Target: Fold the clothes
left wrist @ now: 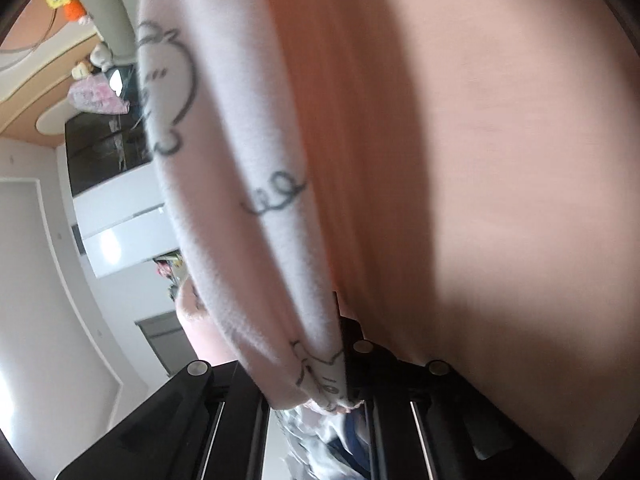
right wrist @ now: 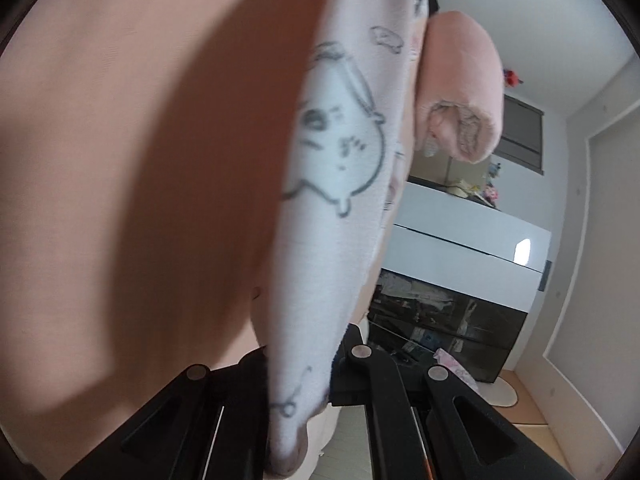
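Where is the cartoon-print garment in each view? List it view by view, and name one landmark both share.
Left wrist: the garment runs from the upper left down to the centre bottom, its end pinched in the left gripper.
Right wrist: the garment runs from the top centre down to the bottom centre, passing through the right gripper.
Shared landmark: the white cabinet above a dark glass front.
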Tool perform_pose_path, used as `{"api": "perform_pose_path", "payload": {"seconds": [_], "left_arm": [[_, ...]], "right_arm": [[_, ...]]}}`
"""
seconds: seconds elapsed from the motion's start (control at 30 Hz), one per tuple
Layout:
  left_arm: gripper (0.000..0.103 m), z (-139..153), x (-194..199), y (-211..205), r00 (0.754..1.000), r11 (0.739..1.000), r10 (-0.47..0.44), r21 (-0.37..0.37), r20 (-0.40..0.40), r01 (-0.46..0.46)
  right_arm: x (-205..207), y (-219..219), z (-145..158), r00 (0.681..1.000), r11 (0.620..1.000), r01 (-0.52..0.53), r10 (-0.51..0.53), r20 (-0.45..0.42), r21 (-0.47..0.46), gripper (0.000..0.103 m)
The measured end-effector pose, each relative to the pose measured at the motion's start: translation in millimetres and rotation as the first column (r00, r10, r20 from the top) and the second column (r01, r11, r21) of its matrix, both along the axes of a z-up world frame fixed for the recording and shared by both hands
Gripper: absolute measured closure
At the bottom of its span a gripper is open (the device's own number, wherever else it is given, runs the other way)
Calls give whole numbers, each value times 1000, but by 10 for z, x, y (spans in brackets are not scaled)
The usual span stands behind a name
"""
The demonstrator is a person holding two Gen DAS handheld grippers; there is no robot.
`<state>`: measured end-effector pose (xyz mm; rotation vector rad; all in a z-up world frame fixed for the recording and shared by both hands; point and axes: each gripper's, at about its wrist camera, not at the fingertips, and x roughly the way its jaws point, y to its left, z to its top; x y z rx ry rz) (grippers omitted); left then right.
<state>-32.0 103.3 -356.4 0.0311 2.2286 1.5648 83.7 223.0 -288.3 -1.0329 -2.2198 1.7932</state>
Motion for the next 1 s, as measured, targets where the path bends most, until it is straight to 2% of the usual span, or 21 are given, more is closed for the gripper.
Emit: {"api": "perform_pose_path", "payload": {"seconds": [0.17, 0.37, 0.63, 0.7, 0.73, 0.77, 0.83, 0.87, 0.9, 0.93, 0.97, 1.0], "left_arm": [[100, 9, 183, -130, 999, 999, 34, 28, 5, -34], [100, 14, 444, -289, 1000, 1000, 9, 12, 23, -9], [99, -41, 630, -472, 999, 999, -36, 4, -33, 36], [99, -67, 657, -508, 997, 999, -44, -6, -56, 43], [98, -52, 662, -512, 999, 1000, -19, -8, -46, 19], [98, -37, 667, -515, 999, 1000, 6, -10, -36, -6], [90, -6, 680, -525, 998, 998, 53, -14, -16, -53], [87, 24, 711, -546, 998, 998, 56, -13, -10, -56], [80, 55, 743, -568, 998, 998, 60, -12, -5, -60], [76, 87, 774, -591, 998, 998, 63, -11, 1, -63], [65, 126, 804, -618, 997, 998, 69, -7, 20, -69], [42, 164, 833, -645, 997, 997, 73, -2, 35, -73]], "right_arm": [[144, -33, -33, 1000, 1000, 3, -3, 21, -14, 101], [317, -73, -73, 999, 1000, 8, -6, 46, -30, 101], [341, -57, -94, 999, 1000, 1, 0, 45, -24, 100], [337, -53, -124, 999, 1000, -11, 11, 40, -4, 99], [354, -56, -146, 999, 1000, -17, 17, 34, 8, 97], [371, -59, -168, 999, 1000, -24, 23, 29, 20, 91], [415, -65, -172, 999, 999, -33, 33, 17, 31, 86], [438, -59, -159, 999, 999, -35, 35, 13, 29, 79], [459, -49, -122, 1000, 999, -30, 30, 8, 17, 76], [480, -40, -79, 1000, 1000, -22, 22, 3, 3, 65], [502, -30, -36, 1000, 1000, -15, 15, -3, -12, 53], [523, -20, 7, 1000, 1000, -8, 8, -8, -27, 49]]}}
